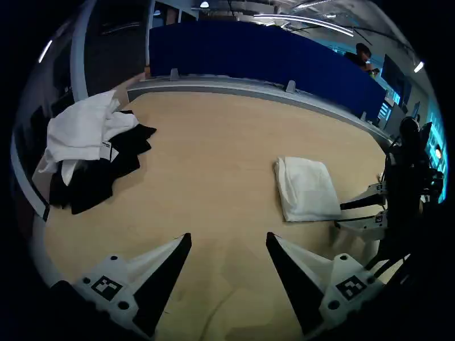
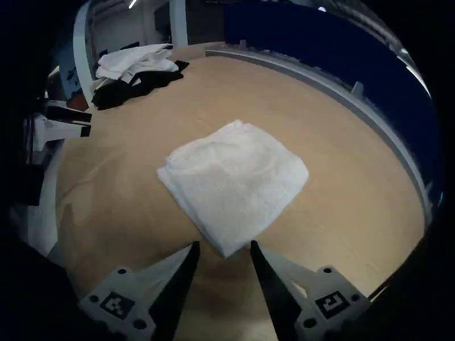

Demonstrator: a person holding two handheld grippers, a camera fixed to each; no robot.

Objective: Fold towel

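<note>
The soft white cloth towel (image 2: 233, 182) lies folded on the pale wooden worktop (image 2: 341, 187), so I think I'm nearly done. My right gripper (image 2: 224, 243) is spread at its corner, my left gripper (image 1: 228, 234) spread too.

The left gripper (image 1: 227, 236) and right gripper (image 2: 224, 243) both have white wedge-shaped fingers (image 1: 318, 273) lined black inside, each bearing a square black-and-white marker (image 1: 108, 287) and small screw holes.
</note>
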